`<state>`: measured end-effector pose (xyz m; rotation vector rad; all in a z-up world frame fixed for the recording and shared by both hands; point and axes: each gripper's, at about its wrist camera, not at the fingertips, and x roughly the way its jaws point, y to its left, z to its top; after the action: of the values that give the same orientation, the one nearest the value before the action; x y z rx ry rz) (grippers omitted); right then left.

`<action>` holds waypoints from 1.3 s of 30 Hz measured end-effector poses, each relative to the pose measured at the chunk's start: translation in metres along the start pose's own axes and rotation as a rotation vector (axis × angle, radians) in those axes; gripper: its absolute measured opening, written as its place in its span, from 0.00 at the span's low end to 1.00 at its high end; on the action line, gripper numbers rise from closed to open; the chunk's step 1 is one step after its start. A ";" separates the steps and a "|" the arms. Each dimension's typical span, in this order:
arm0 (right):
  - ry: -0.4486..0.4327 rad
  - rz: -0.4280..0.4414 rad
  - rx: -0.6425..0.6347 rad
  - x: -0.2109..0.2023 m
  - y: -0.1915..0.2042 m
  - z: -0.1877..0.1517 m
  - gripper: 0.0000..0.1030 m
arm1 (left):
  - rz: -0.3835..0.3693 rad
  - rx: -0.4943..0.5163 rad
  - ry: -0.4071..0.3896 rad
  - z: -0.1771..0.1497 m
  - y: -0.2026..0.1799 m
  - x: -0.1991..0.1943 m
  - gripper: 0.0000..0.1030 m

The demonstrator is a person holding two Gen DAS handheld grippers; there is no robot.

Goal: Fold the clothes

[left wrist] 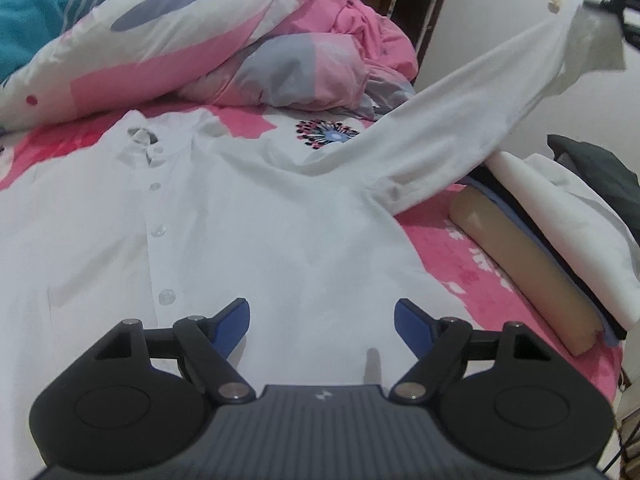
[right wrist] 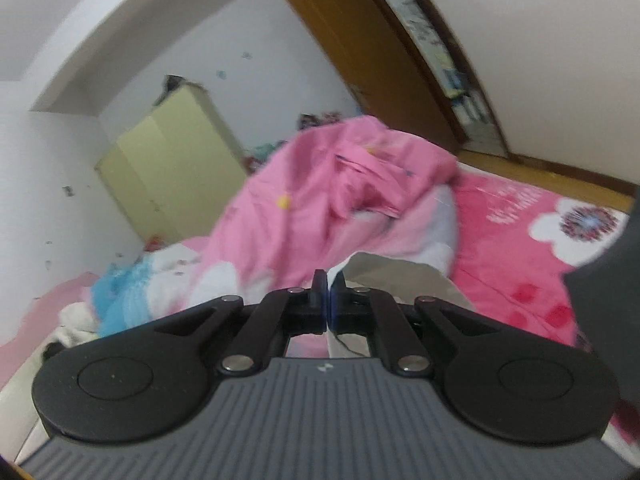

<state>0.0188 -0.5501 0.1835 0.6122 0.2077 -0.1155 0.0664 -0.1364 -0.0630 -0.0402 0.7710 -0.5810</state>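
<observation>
While our right hand-held gripper [right wrist: 326, 280] pinches the cuff of the white buttoned cotton shirt [left wrist: 224, 216], lifting its sleeve rightward off the pink floral bed [left wrist: 472, 264], our left hand-held gripper [left wrist: 322, 320] hovers wide over the hem.

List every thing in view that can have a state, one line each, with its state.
White buttoned shirt: spread flat on the bed, front up, buttoned.
Shirt's long white sleeve: lifted off the bed, pulled taut by its cuff.
Left gripper: open, above the shirt's body, holding nothing.
Right gripper: shut on the sleeve's cuff.
Stack of folded clothes: folded, piled at the bed's edge.
Pink patterned quilt: crumpled, heaped.
</observation>
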 end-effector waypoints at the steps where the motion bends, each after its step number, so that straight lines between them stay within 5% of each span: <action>1: 0.002 0.024 -0.007 -0.002 0.010 0.001 0.00 | -0.004 -0.013 -0.004 0.000 0.003 -0.001 0.78; 7: 0.053 0.163 -0.113 -0.010 0.083 -0.009 0.00 | -0.015 -0.072 -0.039 0.000 0.026 -0.027 0.78; 16: 0.204 0.428 -0.303 0.007 0.216 -0.074 0.00 | 0.030 -0.145 -0.091 -0.017 0.081 -0.126 0.83; 23: 0.482 0.566 -0.420 0.055 0.285 -0.203 0.03 | 0.101 -0.209 -0.093 -0.057 0.122 -0.191 0.86; 29: 0.880 0.490 -0.437 0.107 0.292 -0.361 0.17 | 0.151 -0.215 -0.072 -0.081 0.134 -0.199 0.88; 32: 0.835 0.526 -0.249 0.098 0.266 -0.348 0.20 | 0.166 -0.215 -0.077 -0.085 0.139 -0.198 0.88; 34: 0.736 0.559 -0.126 0.078 0.236 -0.316 0.33 | 0.160 -0.223 -0.089 -0.083 0.142 -0.195 0.88; 39: 0.503 0.459 -0.033 0.019 0.157 -0.264 0.41 | 0.165 -0.213 -0.131 -0.073 0.144 -0.185 0.87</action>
<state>0.0217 -0.2704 0.0561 0.6347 0.5468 0.4892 -0.0183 0.0919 -0.0315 -0.2067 0.6985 -0.3345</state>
